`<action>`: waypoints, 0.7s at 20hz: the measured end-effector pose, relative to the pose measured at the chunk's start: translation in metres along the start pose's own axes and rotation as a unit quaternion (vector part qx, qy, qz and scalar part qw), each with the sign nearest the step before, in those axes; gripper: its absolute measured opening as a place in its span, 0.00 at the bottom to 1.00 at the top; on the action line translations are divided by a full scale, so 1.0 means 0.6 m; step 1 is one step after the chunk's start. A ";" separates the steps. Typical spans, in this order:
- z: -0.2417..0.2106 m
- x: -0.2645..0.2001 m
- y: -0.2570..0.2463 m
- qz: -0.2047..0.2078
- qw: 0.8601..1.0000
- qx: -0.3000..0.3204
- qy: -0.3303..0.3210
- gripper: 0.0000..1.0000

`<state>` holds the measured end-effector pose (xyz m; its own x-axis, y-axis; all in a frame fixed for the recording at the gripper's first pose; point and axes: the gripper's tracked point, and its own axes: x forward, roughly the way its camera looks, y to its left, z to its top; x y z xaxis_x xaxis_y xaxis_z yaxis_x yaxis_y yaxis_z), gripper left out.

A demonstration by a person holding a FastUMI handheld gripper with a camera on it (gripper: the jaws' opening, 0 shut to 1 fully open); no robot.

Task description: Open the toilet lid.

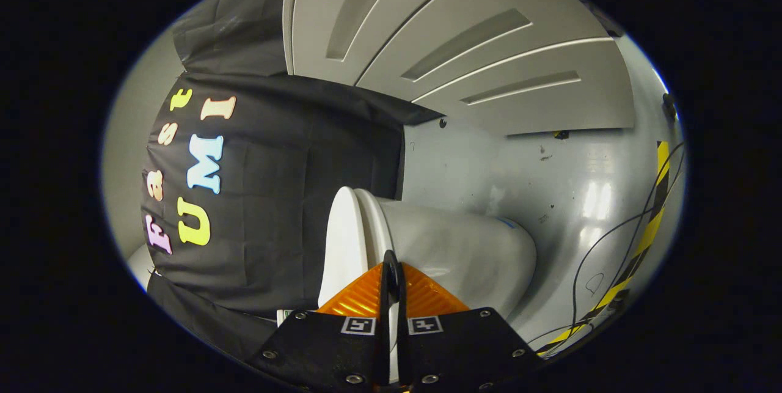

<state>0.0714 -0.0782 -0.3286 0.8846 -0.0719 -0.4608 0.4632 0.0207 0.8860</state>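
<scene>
The view is rolled on its side, so the white toilet lies sideways just beyond the fingers. Its lid is down on the seat, facing the black cloth wall, and the bowl bulges out on the other side. My gripper is shut, its fingertips together at the toilet's front rim, about where the seat meets the bowl. A thin white sliver shows between the fingers lower down. I cannot tell whether they pinch any part of the rim.
Black cloth hangs close behind the lid side. A grey glossy floor runs past the bowl, with black cables and yellow-black hazard tape on it. A grey panelled wall stands beyond.
</scene>
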 end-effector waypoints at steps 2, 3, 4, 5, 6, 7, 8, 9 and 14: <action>-0.001 0.001 0.005 -0.012 1.000 -0.005 0.003 0.02; -0.005 0.000 0.008 -0.018 1.000 -0.017 0.006 0.00; -0.006 0.000 0.011 -0.025 0.999 -0.031 0.009 0.00; -0.004 -0.005 0.014 -0.031 0.999 -0.042 0.012 0.00; -0.001 -0.009 0.019 -0.034 0.998 -0.050 0.012 0.00; 0.000 -0.011 0.026 -0.035 0.998 -0.052 0.010 0.00; 0.002 -0.014 0.034 -0.035 0.998 -0.051 0.007 0.00; 0.001 -0.018 0.042 -0.035 0.998 -0.052 0.006 0.00; 0.002 -0.042 0.096 -0.030 0.996 -0.088 -0.003 0.00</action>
<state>0.0754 -0.0764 -0.2659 0.8546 -0.0839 -0.5125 0.5185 0.1910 0.8334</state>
